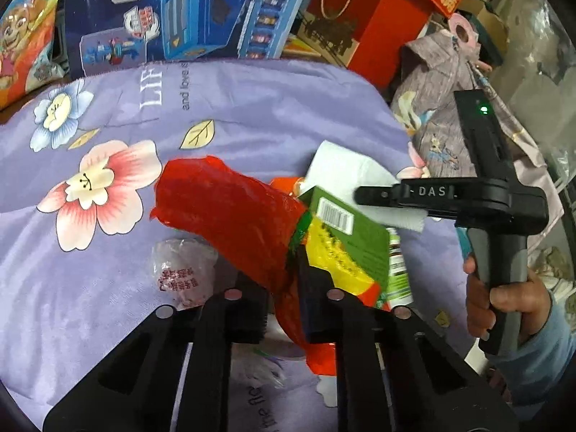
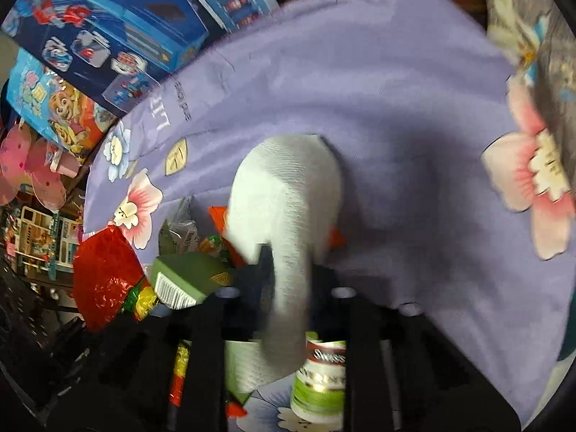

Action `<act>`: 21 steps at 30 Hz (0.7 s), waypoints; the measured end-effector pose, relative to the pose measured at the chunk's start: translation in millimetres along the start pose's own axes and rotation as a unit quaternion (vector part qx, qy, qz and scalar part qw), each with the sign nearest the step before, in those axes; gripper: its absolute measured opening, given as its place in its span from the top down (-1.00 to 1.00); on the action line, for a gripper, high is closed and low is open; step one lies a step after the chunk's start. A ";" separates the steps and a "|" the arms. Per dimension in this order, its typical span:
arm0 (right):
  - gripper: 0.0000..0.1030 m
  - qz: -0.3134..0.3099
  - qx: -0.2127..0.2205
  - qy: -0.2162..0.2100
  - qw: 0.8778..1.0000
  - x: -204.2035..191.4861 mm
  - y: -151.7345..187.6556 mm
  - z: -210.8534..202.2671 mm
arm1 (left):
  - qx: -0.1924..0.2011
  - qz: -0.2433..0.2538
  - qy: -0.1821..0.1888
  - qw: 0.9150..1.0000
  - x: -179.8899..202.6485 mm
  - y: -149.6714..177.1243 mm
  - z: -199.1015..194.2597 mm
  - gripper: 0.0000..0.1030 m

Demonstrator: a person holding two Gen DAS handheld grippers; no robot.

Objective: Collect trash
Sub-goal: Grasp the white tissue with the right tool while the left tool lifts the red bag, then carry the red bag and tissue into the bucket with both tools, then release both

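My left gripper (image 1: 284,295) is shut on a red plastic bag (image 1: 230,212) that lies on the purple flowered cloth (image 1: 252,108). At the bag's mouth sit a green box with a barcode (image 1: 345,223), a yellow wrapper (image 1: 338,266) and a white and green bottle (image 1: 397,270). My right gripper (image 2: 284,288) is shut on a white paper tissue (image 2: 288,201) and holds it over the pile; it also shows in the left wrist view (image 1: 381,199), gripping the tissue (image 1: 345,169). The red bag (image 2: 104,273), green box (image 2: 187,277) and bottle (image 2: 320,378) lie below it.
A crumpled clear plastic wrapper (image 1: 180,270) lies left of my left gripper. Blue toy boxes (image 1: 187,10) and red boxes (image 1: 378,18) stand behind the cloth. A grey printed garment (image 1: 442,108) is heaped at the right. Toy shelves (image 2: 39,237) stand at the left.
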State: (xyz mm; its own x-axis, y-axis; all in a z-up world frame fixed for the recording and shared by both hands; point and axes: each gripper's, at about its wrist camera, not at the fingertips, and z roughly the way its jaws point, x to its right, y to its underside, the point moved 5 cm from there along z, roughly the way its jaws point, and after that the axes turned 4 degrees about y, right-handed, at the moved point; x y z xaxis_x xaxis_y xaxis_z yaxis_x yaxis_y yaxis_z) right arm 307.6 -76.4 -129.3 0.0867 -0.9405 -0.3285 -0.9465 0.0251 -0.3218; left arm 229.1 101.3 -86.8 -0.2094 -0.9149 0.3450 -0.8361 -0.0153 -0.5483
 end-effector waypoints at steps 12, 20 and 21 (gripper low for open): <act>0.91 0.029 0.068 -0.001 0.997 37.0 20.0 -81.7 | 0.030 0.041 0.021 0.998 61.5 -5.4 -28.9 0.90; 0.91 0.060 0.088 -0.002 0.994 82.1 48.5 -115.6 | 0.019 0.091 0.042 0.995 130.5 -2.3 -20.2 0.90; 0.91 0.066 0.092 -0.004 0.994 88.9 50.9 -120.8 | 0.015 0.096 0.045 0.994 138.4 -1.8 -17.6 0.90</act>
State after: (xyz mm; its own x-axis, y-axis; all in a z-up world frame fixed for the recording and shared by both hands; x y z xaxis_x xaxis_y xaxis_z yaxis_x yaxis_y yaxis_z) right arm 229.6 -199.7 -67.6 -0.0310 -0.9226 -0.3846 -0.8766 0.2100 -0.4330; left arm 192.8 -18.1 -24.6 -0.4093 -0.8622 0.2984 -0.7608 0.1420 -0.6333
